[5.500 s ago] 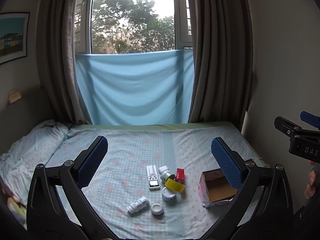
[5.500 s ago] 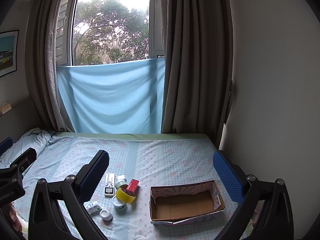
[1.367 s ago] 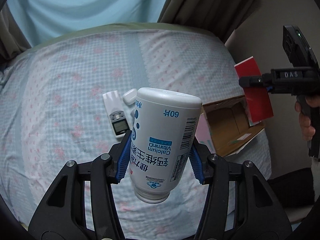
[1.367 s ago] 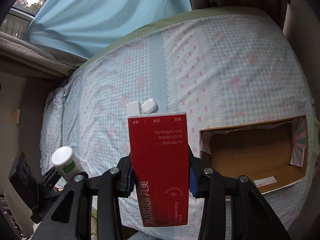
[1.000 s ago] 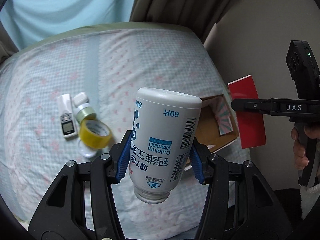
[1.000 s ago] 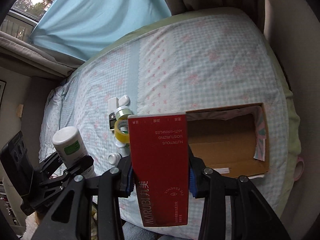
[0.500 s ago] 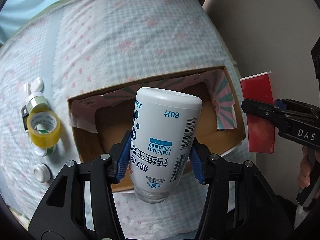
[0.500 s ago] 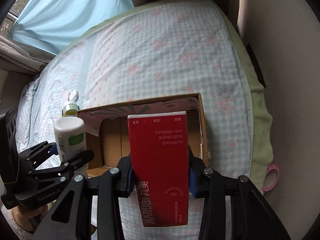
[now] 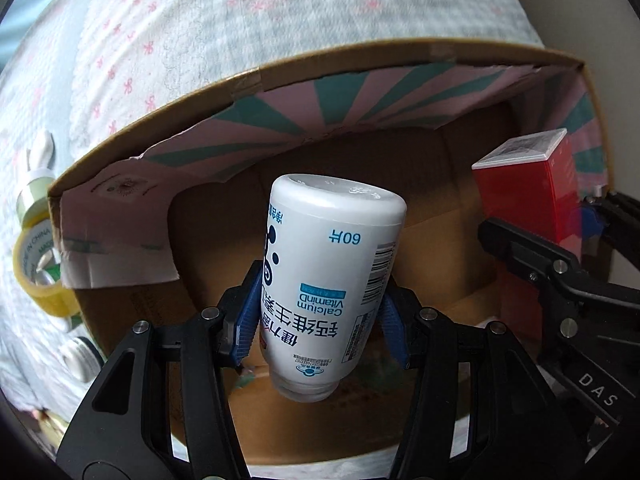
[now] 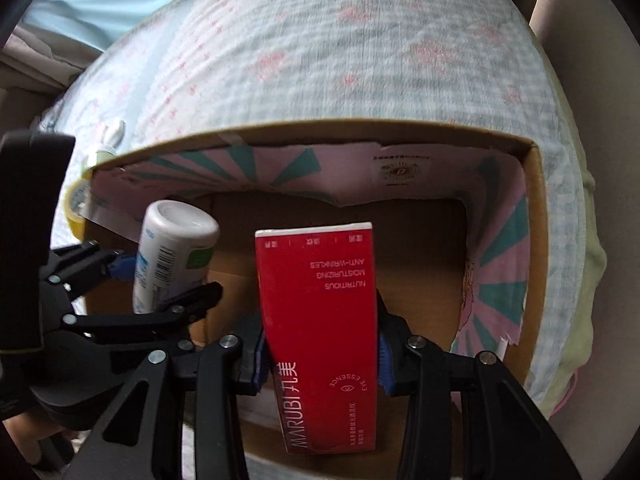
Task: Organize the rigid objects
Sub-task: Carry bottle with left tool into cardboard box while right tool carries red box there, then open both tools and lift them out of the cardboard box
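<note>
Both grippers point straight down into the cardboard box (image 9: 400, 46). Left gripper (image 9: 320, 324) pinches the white vitamin bottle (image 9: 328, 272) w/ blue pads on both sides, base toward the box floor, cap end nearest the camera. Right gripper (image 10: 320, 354) clamps the red carton (image 10: 320, 320) by its long sides, just right of the left jaws. Whether either item touches the floor: can't tell, hidden behind the items themselves. Box's near wall is cut off below the jaws. Bare floor left of the bottle. Outside the left wall: yellow tape roll (image 9: 34, 272), blurred.
</note>
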